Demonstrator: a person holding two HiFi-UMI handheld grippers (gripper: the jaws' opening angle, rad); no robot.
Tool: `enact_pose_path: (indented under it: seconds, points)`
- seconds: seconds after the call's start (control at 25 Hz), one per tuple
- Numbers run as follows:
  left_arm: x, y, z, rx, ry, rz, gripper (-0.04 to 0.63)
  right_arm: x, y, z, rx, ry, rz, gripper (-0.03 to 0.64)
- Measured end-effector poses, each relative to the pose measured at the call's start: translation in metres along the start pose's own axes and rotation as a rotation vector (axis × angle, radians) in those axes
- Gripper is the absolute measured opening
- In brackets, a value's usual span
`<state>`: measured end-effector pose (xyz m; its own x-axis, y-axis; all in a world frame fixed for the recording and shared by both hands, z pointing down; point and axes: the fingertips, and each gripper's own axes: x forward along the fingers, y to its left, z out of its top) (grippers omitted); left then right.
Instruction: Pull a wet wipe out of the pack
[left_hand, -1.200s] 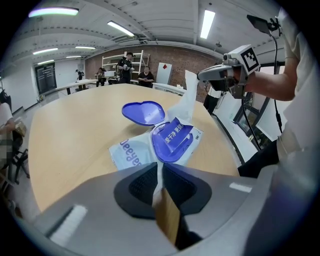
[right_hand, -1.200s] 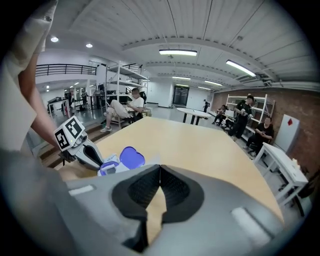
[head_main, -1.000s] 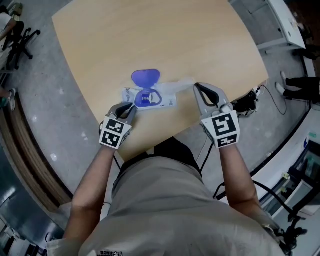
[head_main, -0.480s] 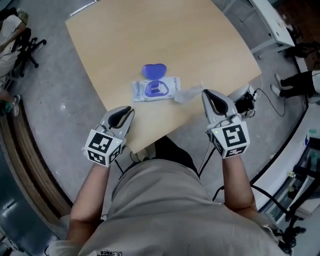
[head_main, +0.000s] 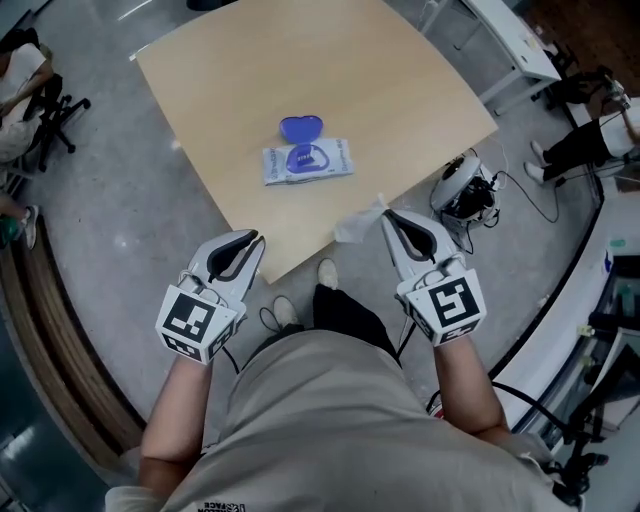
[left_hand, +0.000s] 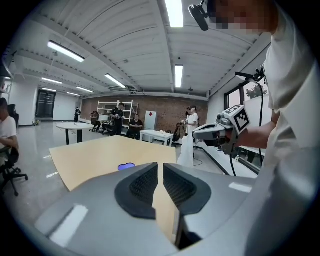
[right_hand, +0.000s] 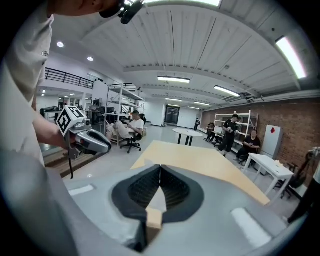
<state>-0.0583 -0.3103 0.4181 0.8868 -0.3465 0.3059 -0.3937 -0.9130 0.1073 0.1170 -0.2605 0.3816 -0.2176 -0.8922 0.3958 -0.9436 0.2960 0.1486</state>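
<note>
While our left hand-held gripper (head_main: 256, 241) hangs off the table (head_main: 220, 90) edge, jaws nearly together on nothing, the pack (head_main: 308, 161) lies mid-table, unsteadied, its blue lid (head_main: 300, 127) flipped open for access. Rightward, the wet wipe (head_main: 356, 224) dangles clear of the pack, clamped in our right hand-held gripper (head_main: 387, 217); we judge it pulled free.
</note>
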Motion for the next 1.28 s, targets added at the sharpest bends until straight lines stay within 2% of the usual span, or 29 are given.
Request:
enact_pose_path:
  seconds: [0.24,0.44,0.64,0.76,0.92,1.12,1.28]
  points:
    - [-0.008,-0.050,0.016,0.022,-0.023,0.013,0.037,-0.042,0.020,-0.003,-0.006,-0.027,0.058,0.003]
    - [-0.009,-0.095,0.014,0.031,-0.020,0.063,0.034,-0.079,0.026,-0.021,-0.030,-0.064,0.130,0.003]
    - [-0.001,-0.166,0.020,0.025,-0.042,0.110,0.034,-0.131,0.022,-0.047,-0.064,-0.095,0.208,0.003]
    - [-0.005,-0.212,0.034,0.012,-0.017,0.159,0.034,-0.169,0.020,-0.056,-0.058,-0.099,0.265,0.003]
    - [-0.016,-0.272,0.028,-0.005,0.026,0.213,0.034,-0.214,0.031,-0.081,-0.055,-0.105,0.350,0.003]
    - [-0.026,-0.324,0.019,-0.014,0.025,0.237,0.034,-0.256,0.032,-0.101,-0.045,-0.118,0.392,0.003]
    - [-0.038,-0.348,0.022,0.013,0.037,0.239,0.034,-0.278,0.036,-0.107,-0.058,-0.124,0.402,0.003]
